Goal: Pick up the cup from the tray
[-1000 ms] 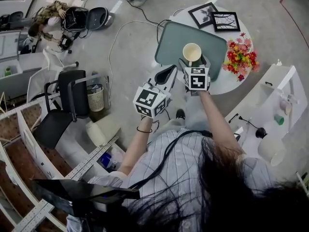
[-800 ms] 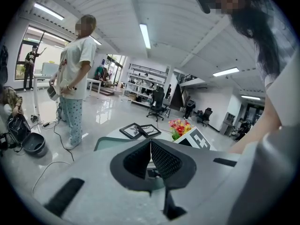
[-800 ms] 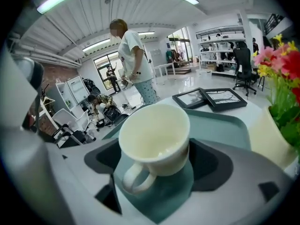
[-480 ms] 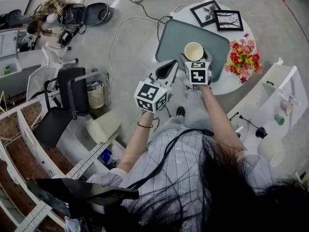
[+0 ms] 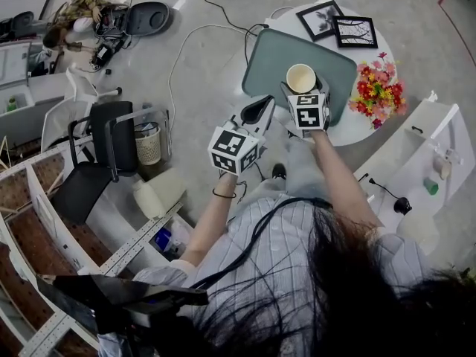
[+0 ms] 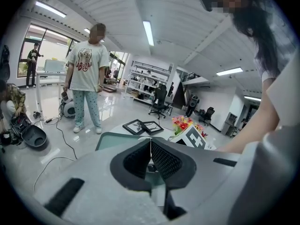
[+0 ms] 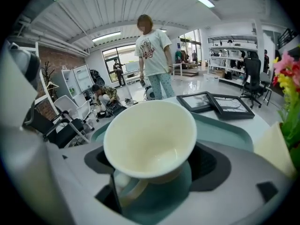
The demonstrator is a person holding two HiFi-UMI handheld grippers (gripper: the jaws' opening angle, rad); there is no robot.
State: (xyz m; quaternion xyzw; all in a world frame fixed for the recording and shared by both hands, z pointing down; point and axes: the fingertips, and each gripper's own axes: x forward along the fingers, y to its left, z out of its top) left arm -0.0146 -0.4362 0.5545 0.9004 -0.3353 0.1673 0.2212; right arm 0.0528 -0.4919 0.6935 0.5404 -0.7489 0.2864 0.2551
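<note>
Round and white, the surface (image 5: 343, 134) sits ahead of you over a polished grey floor. It carries a teal-green tray (image 5: 275, 58) with a raised rim and rounded corners, two dark-framed pictures (image 5: 335, 24) at its far edge and a bunch of red and yellow flowers (image 5: 375, 88) to the right.

The cup (image 5: 301, 78) stands upright on the near right part of the tray. It is cream, smooth and glazed, empty, with a wide flaring mouth that narrows to a small foot.

Your right gripper (image 7: 154, 182) is the one on the job. Its jaws are spread, with the cup's lower body between them. The handle curls out low on the left side, close against the left jaw, while a sliver of tray shows between the foot and the right jaw. The cup is straddled, not yet pinched. The rim overhangs both pads, so the closing has to land on the narrow body below the flare. The handle in the gap may turn the cup as the jaws come in.

Your left gripper (image 5: 256, 112) hangs off the near edge of the surface, well apart from the cup. Its ribbed dark pads are pressed together on nothing.
</note>
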